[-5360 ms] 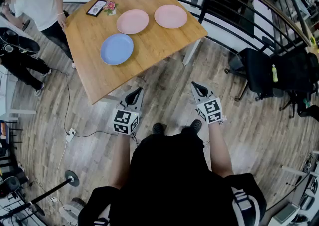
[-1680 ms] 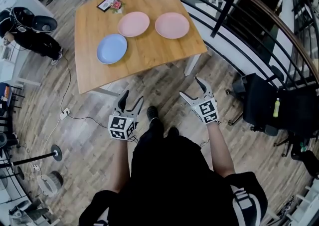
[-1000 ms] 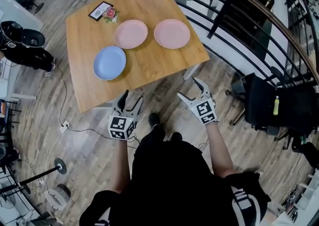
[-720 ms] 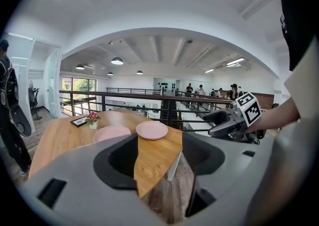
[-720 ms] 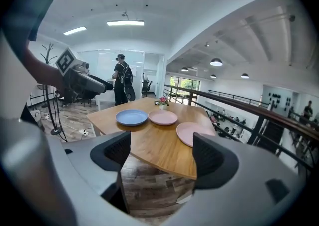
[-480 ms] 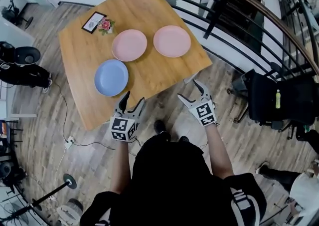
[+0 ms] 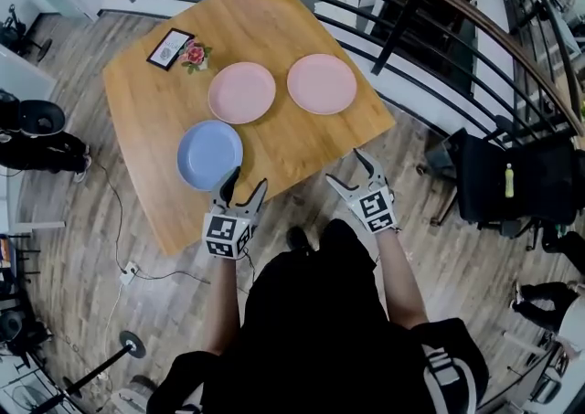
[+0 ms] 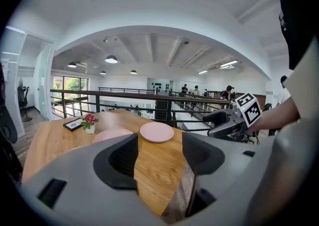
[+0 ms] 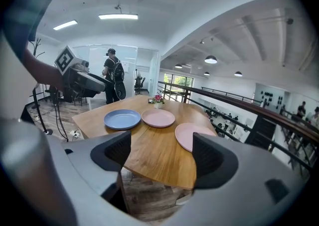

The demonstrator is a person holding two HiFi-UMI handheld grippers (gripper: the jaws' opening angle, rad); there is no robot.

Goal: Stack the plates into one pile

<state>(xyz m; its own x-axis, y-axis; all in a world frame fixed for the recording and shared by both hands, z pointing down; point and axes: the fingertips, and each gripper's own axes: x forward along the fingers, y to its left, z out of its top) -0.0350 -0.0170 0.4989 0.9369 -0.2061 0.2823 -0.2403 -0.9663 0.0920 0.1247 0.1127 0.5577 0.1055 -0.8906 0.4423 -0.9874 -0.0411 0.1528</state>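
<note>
Three plates lie apart on a wooden table (image 7: 146,120): a blue plate (image 7: 209,154) nearest me, a pink plate (image 7: 241,92) behind it, and a second pink plate (image 7: 322,83) to the right. My left gripper (image 7: 239,183) hovers open at the table's near edge, just right of the blue plate. My right gripper (image 7: 349,171) is open and empty over the floor by the table's near right corner. In the right gripper view the blue plate (image 9: 122,118) and both pink plates (image 9: 158,117) (image 9: 188,135) lie ahead. The left gripper view shows the right pink plate (image 8: 156,131).
A small framed card (image 7: 170,47) and a flower pot (image 7: 193,56) stand at the table's far left. A black railing (image 7: 430,10) runs behind and right of the table. A black chair (image 7: 498,179) stands at right. Cables cross the wooden floor (image 7: 110,220) at left.
I have stepped closer to the table: both grippers, earlier over the floor short of it, are now at its near edge. Both stay open.
</note>
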